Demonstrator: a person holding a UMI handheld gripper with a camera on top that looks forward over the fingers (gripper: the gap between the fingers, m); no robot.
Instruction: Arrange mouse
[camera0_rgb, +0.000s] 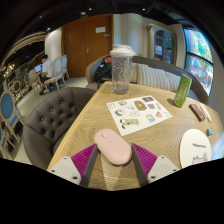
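A pale pink mouse (112, 146) lies on the wooden table (95, 115), just ahead of and between my fingertips. My gripper (112, 168) is open; its magenta pads (84, 160) stand on either side of the mouse's near end with a gap at each side. The mouse rests on the table by itself.
Beyond the mouse lies a printed sheet with pictures (137, 113). A clear blender jar (121, 68) stands at the table's far edge, a green can (182, 90) to the right, a white disc (194, 150) near right. A grey sofa (50, 110) is to the left.
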